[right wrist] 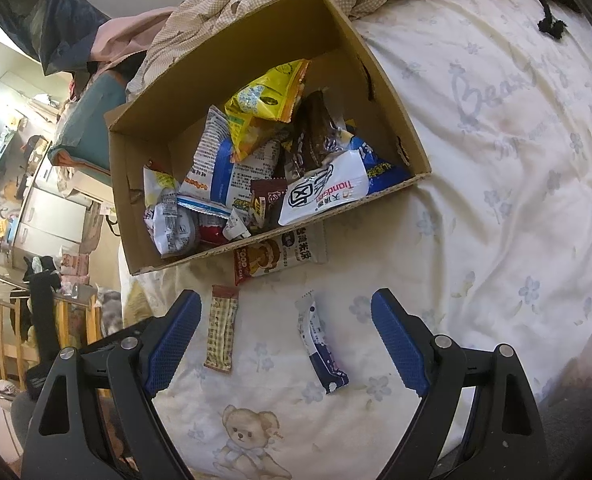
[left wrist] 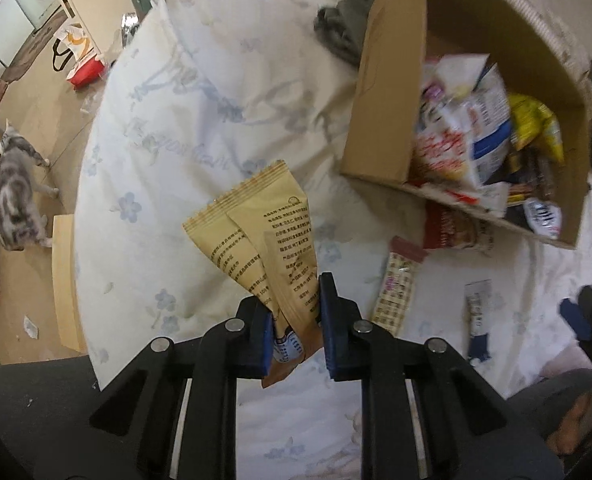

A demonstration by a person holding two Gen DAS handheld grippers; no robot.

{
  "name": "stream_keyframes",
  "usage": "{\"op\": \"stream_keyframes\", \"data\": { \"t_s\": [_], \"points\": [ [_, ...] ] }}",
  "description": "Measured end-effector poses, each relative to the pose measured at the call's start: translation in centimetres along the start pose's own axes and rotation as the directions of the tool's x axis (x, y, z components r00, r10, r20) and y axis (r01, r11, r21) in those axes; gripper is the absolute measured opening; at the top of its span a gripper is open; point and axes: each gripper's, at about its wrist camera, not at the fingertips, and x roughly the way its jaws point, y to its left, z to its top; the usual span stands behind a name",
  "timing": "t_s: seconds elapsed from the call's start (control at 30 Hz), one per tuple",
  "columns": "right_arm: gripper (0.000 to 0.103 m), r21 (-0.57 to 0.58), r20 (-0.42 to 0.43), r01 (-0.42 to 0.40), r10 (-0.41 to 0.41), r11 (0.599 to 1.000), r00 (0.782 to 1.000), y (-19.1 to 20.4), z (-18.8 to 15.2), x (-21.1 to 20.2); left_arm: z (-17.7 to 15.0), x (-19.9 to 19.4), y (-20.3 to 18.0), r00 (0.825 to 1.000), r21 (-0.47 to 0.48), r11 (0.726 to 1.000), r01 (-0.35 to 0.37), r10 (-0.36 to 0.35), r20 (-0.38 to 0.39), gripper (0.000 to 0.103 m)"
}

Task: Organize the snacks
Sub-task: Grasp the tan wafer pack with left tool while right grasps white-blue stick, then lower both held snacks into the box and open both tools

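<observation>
The left gripper (left wrist: 296, 320) has its jaws clamped on a tan snack packet (left wrist: 267, 248), lifted off the bed (left wrist: 183, 128) and pointing steeply down, left of the cardboard box (left wrist: 388, 92) of snacks. The right gripper (right wrist: 287, 340) hangs with jaws wide apart, empty, angled down over a checked bar (right wrist: 220, 328) and a blue-white sachet (right wrist: 320, 348) lying near the box's front edge.

Floral bedsheet (left wrist: 183, 128), tan floor (left wrist: 55, 120)

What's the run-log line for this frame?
left gripper: shut on tan snack packet | right gripper: open, empty | cardboard box: part-filled | outside box: checked bar, white-blue packet
</observation>
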Motion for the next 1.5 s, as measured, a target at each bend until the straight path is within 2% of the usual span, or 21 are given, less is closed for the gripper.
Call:
{"op": "stream_keyframes", "data": {
  "t_s": [0.07, 0.17, 0.27, 0.33, 0.5, 0.53, 0.57, 0.73, 0.93, 1.07, 1.13, 1.23, 1.37, 1.5],
  "points": [
    [0.089, 0.007, -0.029, 0.009, -0.009, 1.000, 1.000, -0.2, 0.0, 0.7, -0.3, -1.8, 0.1, 0.999, 0.002, 1.000, 0.021, -0.021, 0.043, 0.016],
    [0.087, 0.007, -0.131, 0.017, -0.016, 1.000, 0.991, -0.4, 0.0, 2.9, -0.7, -3.4, 0.3, 0.996, 0.011, 0.999, 0.041, -0.042, 0.082, 0.016],
    [0.072, -0.044, -0.243, 0.075, -0.083, 0.996, 0.966, 0.1, -0.7, 5.7, -0.8, -3.7, 0.7, 0.994, 0.029, 0.999, 0.030, -0.033, 0.104, 0.016],
    [0.071, -0.116, -0.293, 0.114, -0.143, 0.987, 0.945, 0.9, -1.4, 7.4, -1.0, -3.7, 0.6, 0.993, 0.041, 0.999, 0.020, -0.025, 0.113, 0.016],
    [0.065, -0.226, -0.328, 0.168, -0.237, 0.960, 0.914, 2.1, -3.1, 10.0, -1.2, -3.9, 0.5, 0.987, 0.104, 0.995, -0.013, -0.004, 0.161, 0.016],
    [0.056, -0.260, -0.307, 0.191, -0.269, 0.947, 0.913, 2.4, -3.1, 10.0, -1.5, -4.0, 0.4, 0.985, 0.115, 0.993, -0.021, 0.001, 0.172, 0.016],
    [0.014, -0.284, -0.295, 0.201, -0.285, 0.937, 0.912, 2.7, -3.2, 9.8, -1.8, -4.1, 0.3, 0.985, 0.123, 0.992, -0.020, -0.002, 0.175, 0.016],
    [0.016, -0.285, -0.185, 0.087, -0.143, 0.955, 0.972, 4.2, -3.0, 5.7, -3.2, -5.9, 0.6, 0.978, 0.131, 0.991, -0.017, -0.011, 0.208, 0.016],
    [0.016, -0.244, -0.100, -0.051, 0.027, 0.968, 0.995, 4.3, -3.0, 0.8, -4.2, -9.4, 0.9, 0.968, 0.112, 0.993, -0.027, -0.002, 0.249, 0.016],
    [0.016, -0.219, -0.005, -0.144, 0.147, 0.965, 0.989, 3.6, -2.9, -2.3, -3.1, -11.5, 0.3, 0.961, 0.097, 0.995, -0.002, -0.024, 0.277, 0.016],
    [0.016, -0.208, 0.071, -0.223, 0.242, 0.952, 0.968, 3.1, -2.7, -4.3, -2.2, -12.6, -0.4, 0.949, 0.108, 0.994, 0.007, -0.041, 0.313, 0.016],
    [0.016, -0.213, 0.187, -0.271, 0.312, 0.939, 0.932, 3.5, -2.3, -7.3, -1.4, -13.7, -1.6, 0.929, 0.145, 0.989, 0.000, -0.054, 0.365, 0.016],
    [0.016, -0.165, 0.273, -0.261, 0.299, 0.951, 0.915, 2.7, -1.1, -8.3, 0.4, -14.3, -3.2, 0.917, 0.194, 0.981, 0.027, -0.102, 0.386, 0.016],
    [0.016, -0.148, 0.295, -0.164, 0.201, 0.975, 0.934, 2.4, 1.6, -8.0, 2.5, -13.9, -4.9, 0.914, 0.228, 0.973, 0.047, -0.134, 0.382, 0.016]
  ]
}}
